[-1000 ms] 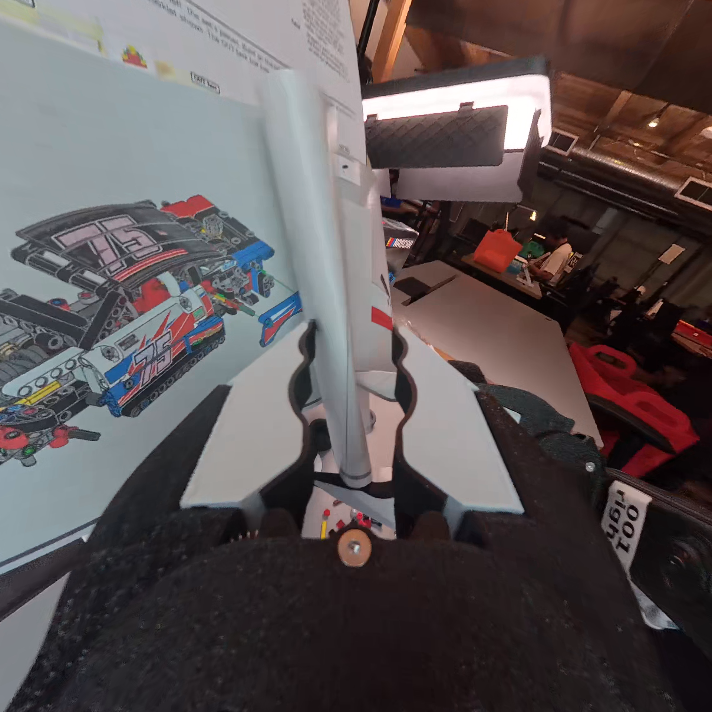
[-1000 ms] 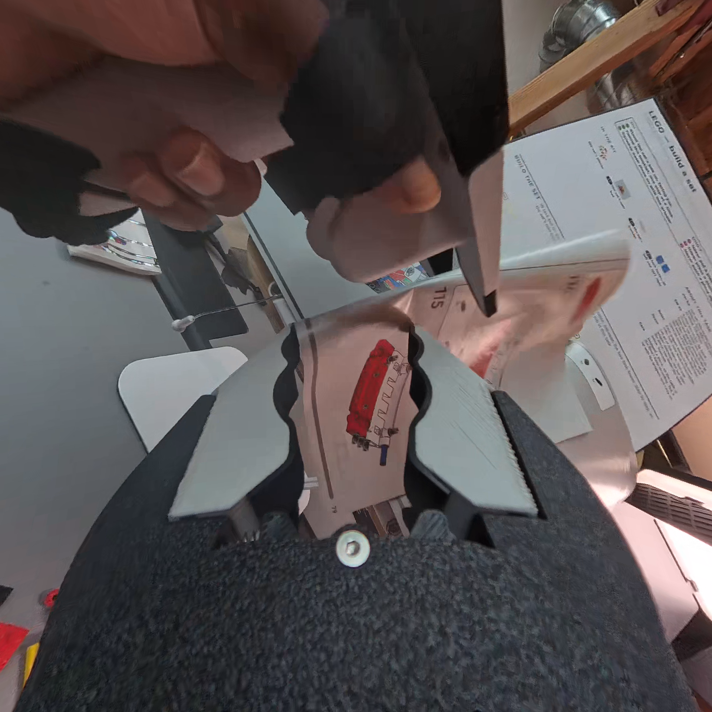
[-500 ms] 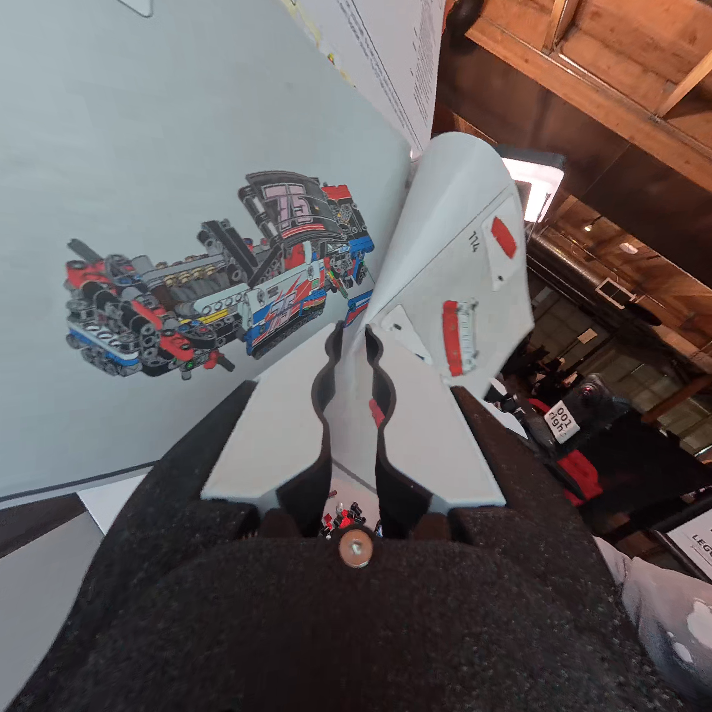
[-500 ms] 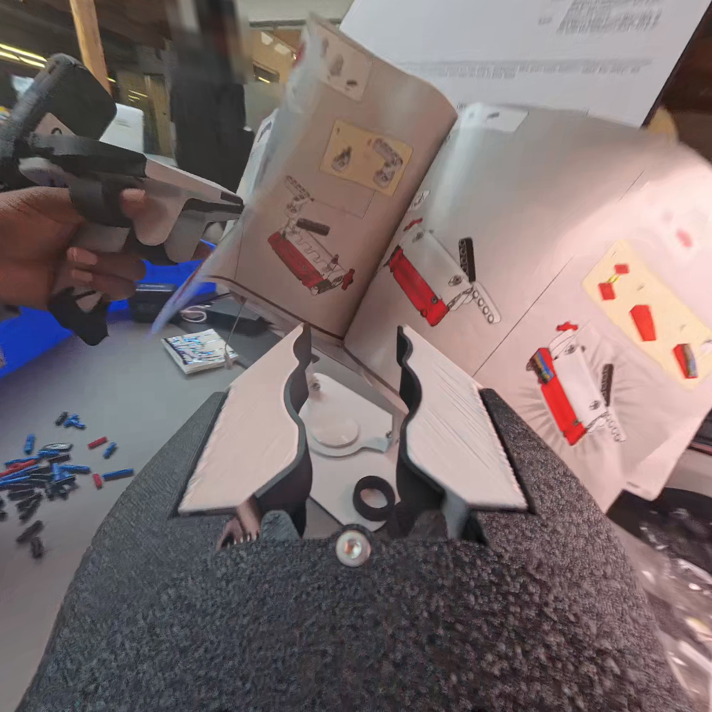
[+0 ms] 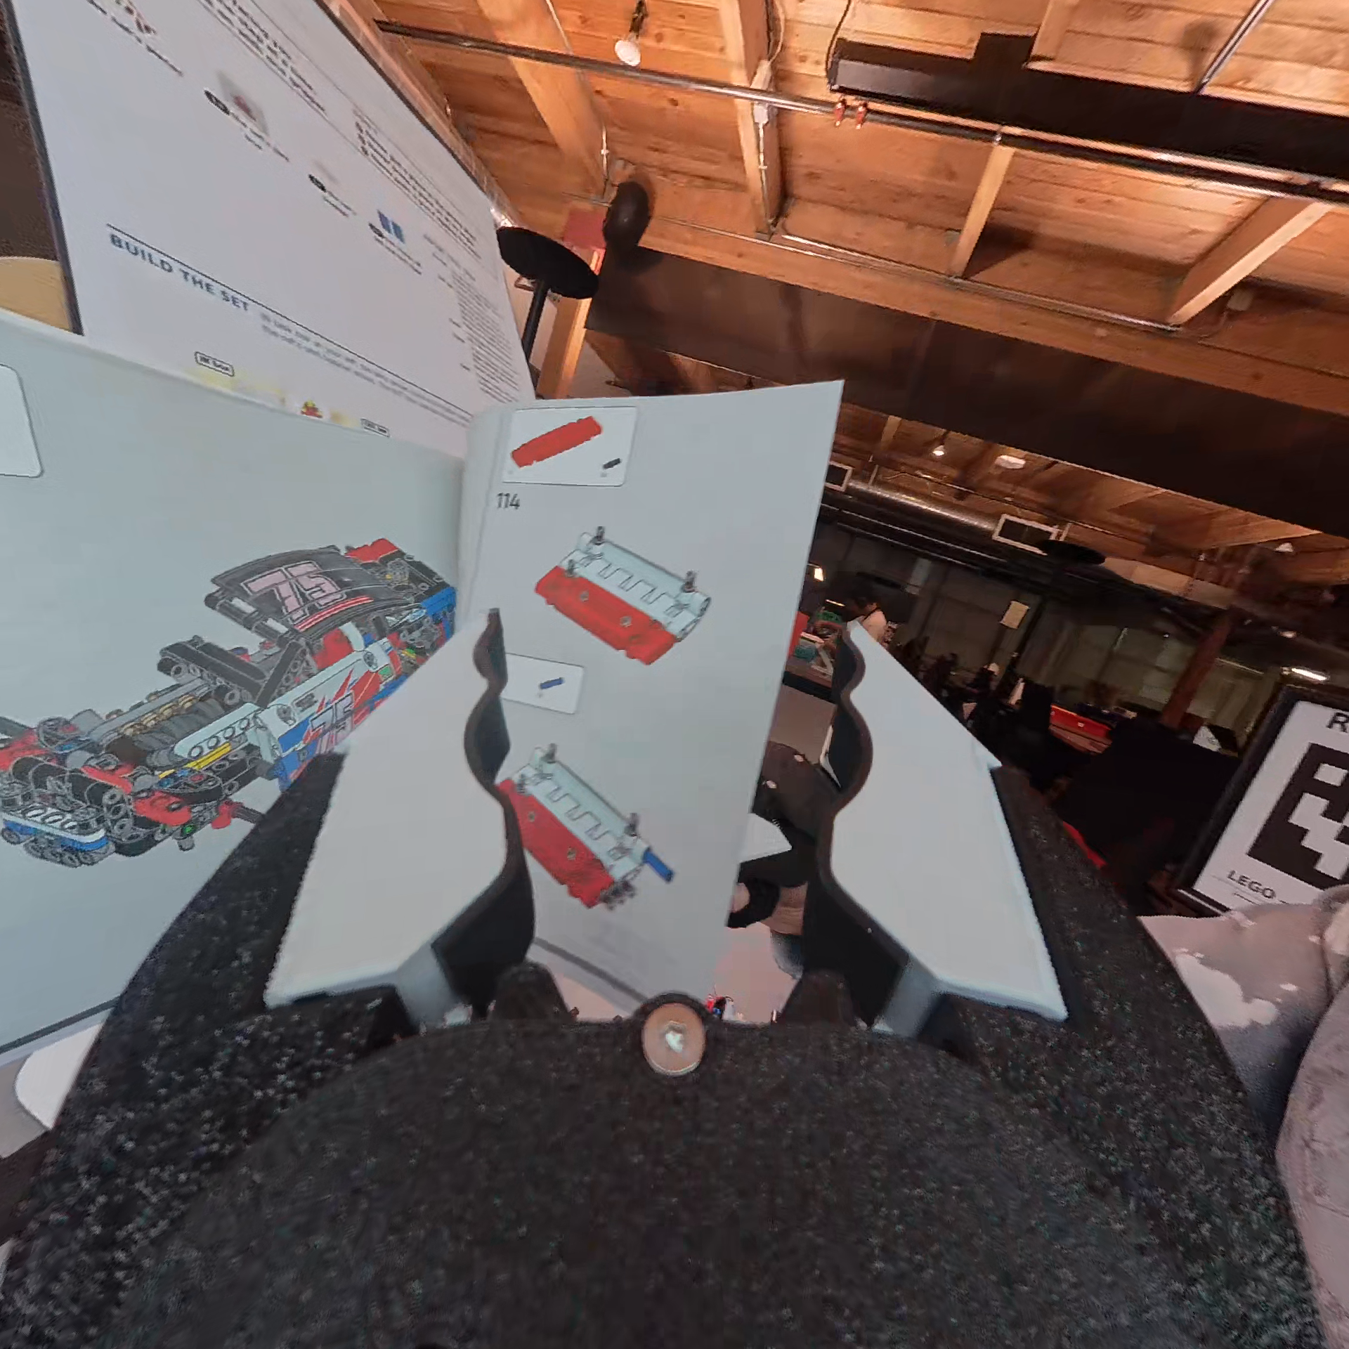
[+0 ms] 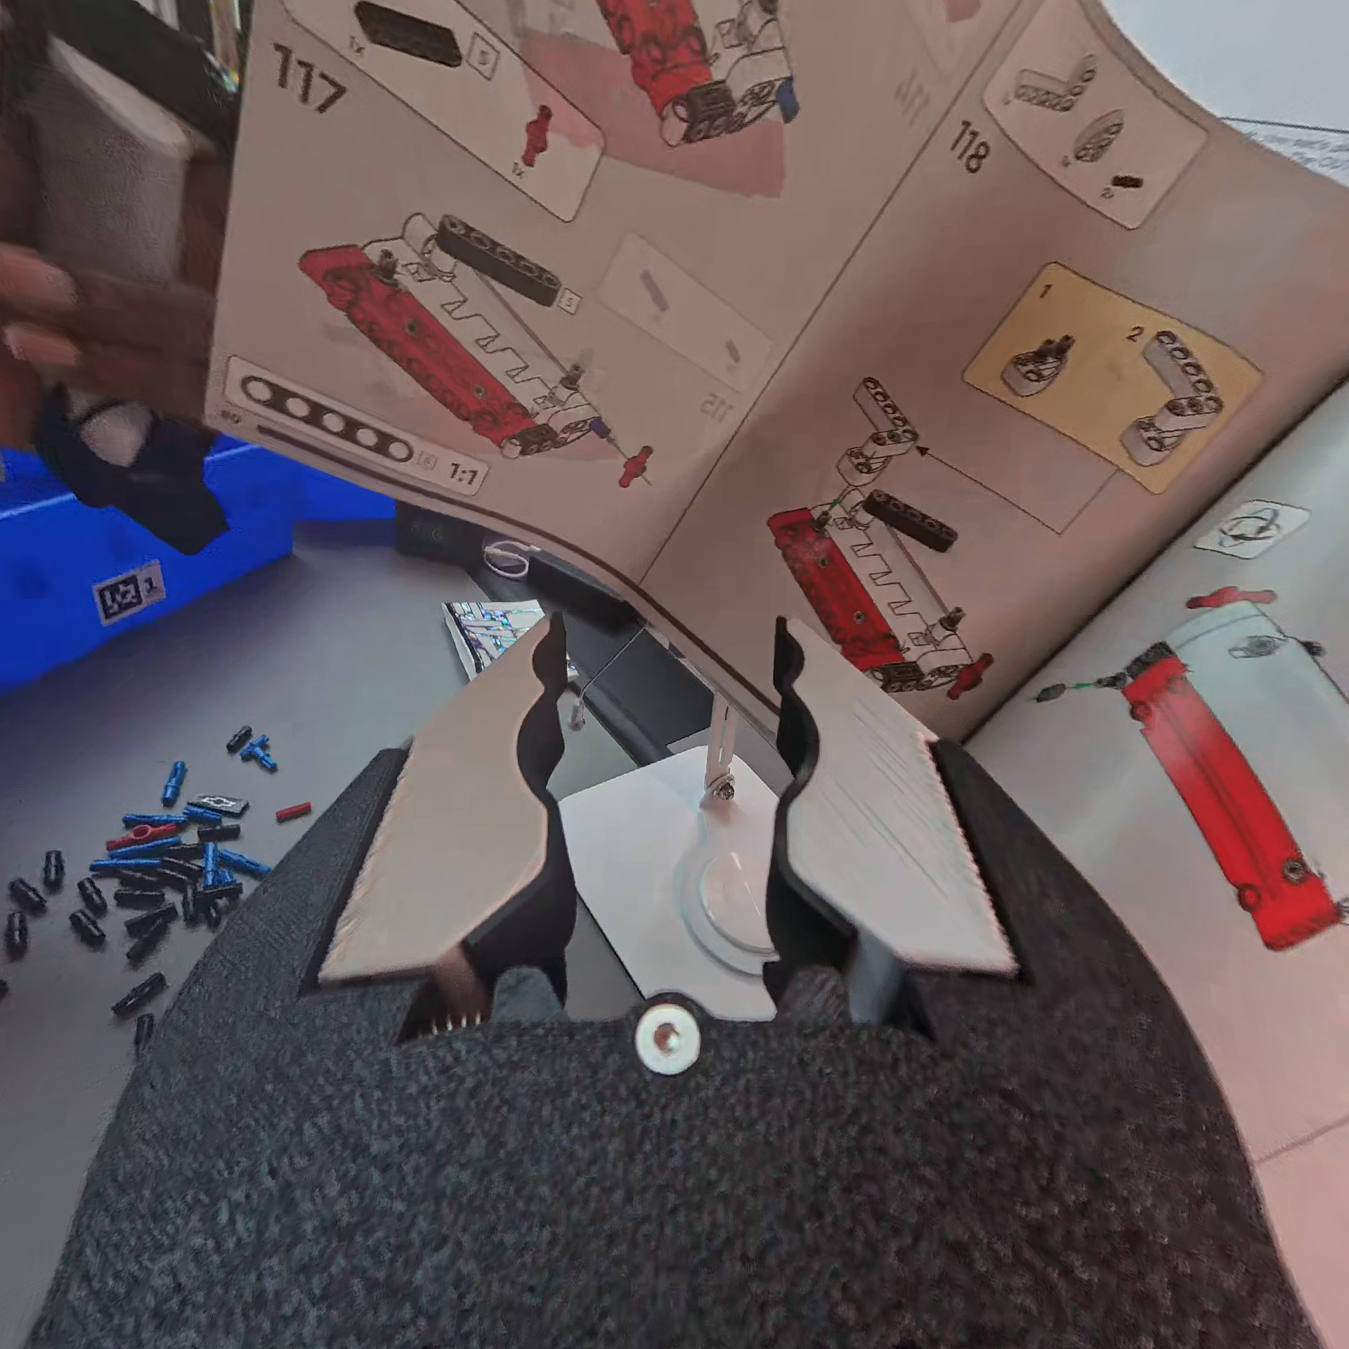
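Observation:
An open building-instruction booklet [image 5: 182, 511] stands upright on a white stand. In the left wrist view one loose page [image 5: 657, 525], with red and white brick drawings, stands between the jaws of my left gripper [image 5: 668, 635], which is open and not pinching it. The left page shows a race car. My right gripper [image 6: 668, 624] is open and empty, just below the curling booklet pages [image 6: 657, 328] and above the stand's white base [image 6: 628, 839]. A hand [image 6: 87, 314] holding the left gripper shows blurred at the left edge of that page.
A heap of small blue, black and red pins [image 6: 146, 861] lies on the grey table [image 6: 328, 693]. A blue bin [image 6: 109, 555] stands at the back left. A white printed board [image 5: 255, 219] rises behind the booklet. A framed black-and-white sign [image 5: 1299, 803] stands at right.
My left gripper, shut on the page edge before, has opened and the page has swung flat between its jaws. My right gripper has opened wider and dropped below the pages.

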`<control>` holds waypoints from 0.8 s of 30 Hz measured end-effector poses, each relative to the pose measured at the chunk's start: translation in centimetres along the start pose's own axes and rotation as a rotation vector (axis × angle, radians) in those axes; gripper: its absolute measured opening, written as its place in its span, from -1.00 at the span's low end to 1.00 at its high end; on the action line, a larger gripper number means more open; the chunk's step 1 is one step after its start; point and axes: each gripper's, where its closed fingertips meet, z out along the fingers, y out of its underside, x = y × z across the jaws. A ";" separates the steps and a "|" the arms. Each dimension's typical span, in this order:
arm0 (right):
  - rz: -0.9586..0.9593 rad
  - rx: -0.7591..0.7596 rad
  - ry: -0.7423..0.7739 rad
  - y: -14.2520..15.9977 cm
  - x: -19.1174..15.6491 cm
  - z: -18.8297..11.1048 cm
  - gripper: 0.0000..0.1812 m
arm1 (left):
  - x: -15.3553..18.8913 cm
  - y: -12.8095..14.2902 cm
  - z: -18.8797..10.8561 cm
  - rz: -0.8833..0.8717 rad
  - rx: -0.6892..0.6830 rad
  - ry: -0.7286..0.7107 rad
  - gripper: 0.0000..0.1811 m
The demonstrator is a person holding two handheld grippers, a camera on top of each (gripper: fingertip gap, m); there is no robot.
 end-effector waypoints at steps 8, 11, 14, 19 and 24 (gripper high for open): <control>-0.023 -0.062 0.022 1.8 0.5 -1.3 -0.37 | -3.8 3.2 -0.8 0.107 -0.174 -0.238 -0.60; 0.041 0.012 0.132 0.6 3.7 -3.9 -0.45 | -6.1 3.3 -1.7 0.118 -0.180 -0.358 -1.00; 0.174 0.090 0.387 0.5 9.6 -7.7 -0.26 | -6.9 2.7 -2.3 0.082 -0.141 -0.374 -1.00; 0.519 0.063 0.512 5.3 15.3 -10.1 0.21 | -7.1 2.1 -3.0 0.037 -0.103 -0.370 -1.00; 0.651 0.029 0.373 6.9 13.9 -7.8 0.16 | -7.0 2.1 -3.0 0.037 -0.106 -0.370 -1.00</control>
